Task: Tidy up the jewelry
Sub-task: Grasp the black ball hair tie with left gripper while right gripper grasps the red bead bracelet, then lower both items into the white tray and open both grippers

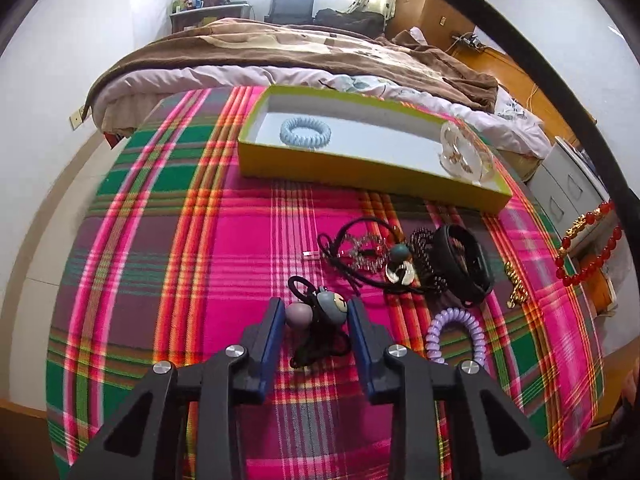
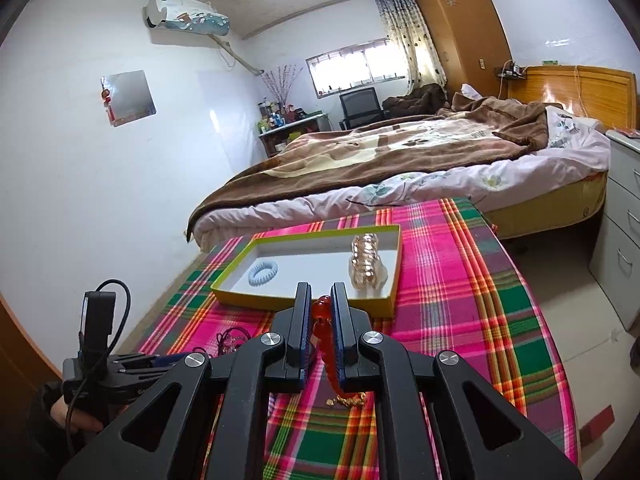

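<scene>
Your left gripper (image 1: 316, 320) bracketed the black hair tie (image 1: 320, 328) low in the frame, pads touching its beads but not yet clenched. You needed a centred squeeze on the knot before lifting. Your right gripper (image 2: 321, 316) was clenched on the red bracelet (image 2: 325, 336), the yellow box (image 2: 304, 300) just ahead of it.
</scene>
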{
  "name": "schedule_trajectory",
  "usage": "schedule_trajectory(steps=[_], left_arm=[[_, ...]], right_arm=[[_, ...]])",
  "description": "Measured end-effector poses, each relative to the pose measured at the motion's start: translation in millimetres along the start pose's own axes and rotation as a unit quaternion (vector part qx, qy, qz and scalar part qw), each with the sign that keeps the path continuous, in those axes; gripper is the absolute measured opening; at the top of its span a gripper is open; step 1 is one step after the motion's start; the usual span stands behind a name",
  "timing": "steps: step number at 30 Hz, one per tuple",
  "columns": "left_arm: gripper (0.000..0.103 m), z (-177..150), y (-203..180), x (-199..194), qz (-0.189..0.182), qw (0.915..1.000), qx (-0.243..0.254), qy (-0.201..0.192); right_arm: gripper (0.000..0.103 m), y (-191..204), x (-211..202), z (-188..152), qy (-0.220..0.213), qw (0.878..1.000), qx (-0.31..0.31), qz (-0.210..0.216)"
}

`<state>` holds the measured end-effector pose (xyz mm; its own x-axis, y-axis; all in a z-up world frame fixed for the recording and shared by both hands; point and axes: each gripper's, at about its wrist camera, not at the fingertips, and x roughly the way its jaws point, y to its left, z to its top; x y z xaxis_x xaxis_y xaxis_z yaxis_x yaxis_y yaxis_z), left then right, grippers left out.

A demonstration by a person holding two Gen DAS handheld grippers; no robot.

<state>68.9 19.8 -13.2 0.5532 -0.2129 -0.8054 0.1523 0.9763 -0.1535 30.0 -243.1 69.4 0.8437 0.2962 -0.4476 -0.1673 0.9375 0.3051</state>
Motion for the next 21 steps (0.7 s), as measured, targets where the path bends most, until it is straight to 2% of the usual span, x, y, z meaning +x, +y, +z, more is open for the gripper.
schedule_trajectory(steps=[10, 21], left_arm=[[0.032, 35.7, -6.8, -30.8, 0.002, 0.9987, 0.017, -0.048], [0.032, 86.9, -6.5, -26.4, -0.007, 0.9967, 0.025, -0.077]], right_arm=[[0.01, 13.6, 14.3, 32.1, -0.013, 1.0, -0.015, 0.01], [0.01, 27.7, 75.5, 68.5, 0.014, 0.999, -0.04, 0.022]])
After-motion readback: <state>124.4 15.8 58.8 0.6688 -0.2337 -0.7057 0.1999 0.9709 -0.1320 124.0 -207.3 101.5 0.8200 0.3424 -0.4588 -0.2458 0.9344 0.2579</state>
